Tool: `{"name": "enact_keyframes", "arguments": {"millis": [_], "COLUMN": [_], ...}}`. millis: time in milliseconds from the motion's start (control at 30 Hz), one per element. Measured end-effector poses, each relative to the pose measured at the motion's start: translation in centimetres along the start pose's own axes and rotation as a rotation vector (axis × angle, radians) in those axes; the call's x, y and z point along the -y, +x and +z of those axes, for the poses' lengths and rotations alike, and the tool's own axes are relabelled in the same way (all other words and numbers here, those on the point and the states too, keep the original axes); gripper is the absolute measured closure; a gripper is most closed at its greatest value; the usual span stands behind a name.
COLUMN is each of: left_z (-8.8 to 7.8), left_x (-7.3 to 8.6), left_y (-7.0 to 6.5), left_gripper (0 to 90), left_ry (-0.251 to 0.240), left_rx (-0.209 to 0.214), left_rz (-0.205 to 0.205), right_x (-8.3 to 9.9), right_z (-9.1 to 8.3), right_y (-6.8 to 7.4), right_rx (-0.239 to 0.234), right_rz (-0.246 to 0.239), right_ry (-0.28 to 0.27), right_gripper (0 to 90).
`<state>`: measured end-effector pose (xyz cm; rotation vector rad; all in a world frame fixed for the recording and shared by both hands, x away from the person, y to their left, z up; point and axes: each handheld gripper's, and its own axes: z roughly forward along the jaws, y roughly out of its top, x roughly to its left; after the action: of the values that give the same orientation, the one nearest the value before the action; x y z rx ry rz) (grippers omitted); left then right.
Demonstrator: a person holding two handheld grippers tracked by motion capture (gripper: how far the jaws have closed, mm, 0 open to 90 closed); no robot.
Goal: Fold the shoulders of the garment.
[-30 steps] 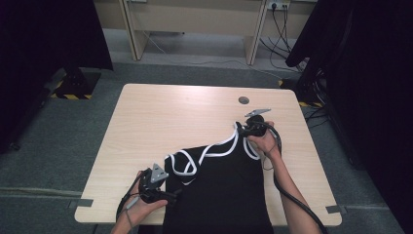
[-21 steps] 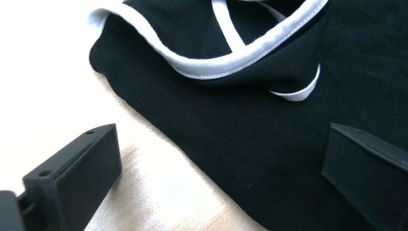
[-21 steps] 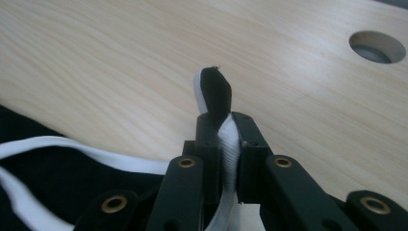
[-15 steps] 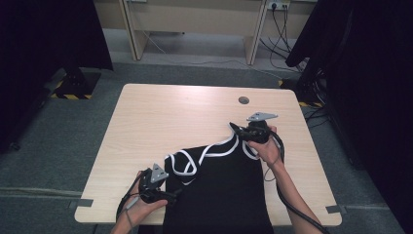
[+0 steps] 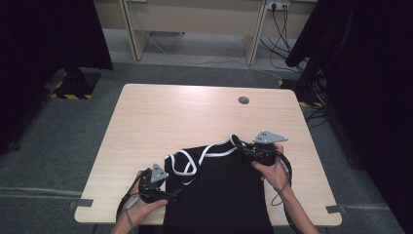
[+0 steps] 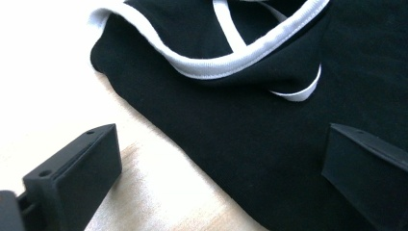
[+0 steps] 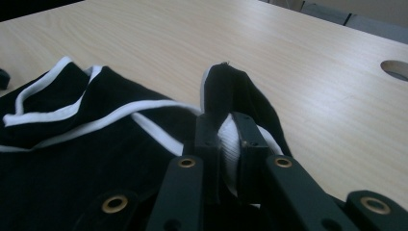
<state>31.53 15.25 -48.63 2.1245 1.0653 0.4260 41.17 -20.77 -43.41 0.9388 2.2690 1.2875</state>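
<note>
Lab: curtained desk (image 5: 195,117) (wall cables (image 5: 280,19))

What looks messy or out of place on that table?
The black garment lies bunched, its white-trimmed top edge looped and twisted, and its lower part hangs off the table's near edge. The right gripper pinches one trimmed corner; the left gripper is open.

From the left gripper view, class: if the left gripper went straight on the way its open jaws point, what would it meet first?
Most likely the black garment: the left gripper points at its near edge on the table, though depth is unclear.
</note>
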Motion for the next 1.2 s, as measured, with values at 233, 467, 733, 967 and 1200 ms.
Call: {"name": "enact_keyframes", "arguments": {"millis": [233,467,733,967,1200], "left_z": [0.0,0.0,0.0,0.0,0.0], "left_x": [0.0,0.0,0.0,0.0,0.0], "left_y": [0.0,0.0,0.0,0.0,0.0], "left_gripper": [0.0,0.0,0.0,0.0,0.0], "left_ry": [0.000,0.000,0.000,0.000,0.000], "left_rx": [0.001,0.000,0.000,0.000,0.000], "left_rz": [-0.002,-0.002,-0.002,-0.002,-0.001], "right_x": [2.6,4.7,4.3,3.1,3.0], "right_z": [-1.5,-2.3,-4.4,-3.3,-1.3], "right_y": [1.5,2.1,2.7,3.0,4.1], "right_rx": [-0.022,-0.039,-0.054,-0.029,-0.037], "right_rz": [0.000,-0.021,-0.039,-0.067,-0.129], "right_ry": [0.013,0.074,0.045,0.093,0.162], "right_gripper": [81.6,74.1,61.5,58.4,64.7]}}
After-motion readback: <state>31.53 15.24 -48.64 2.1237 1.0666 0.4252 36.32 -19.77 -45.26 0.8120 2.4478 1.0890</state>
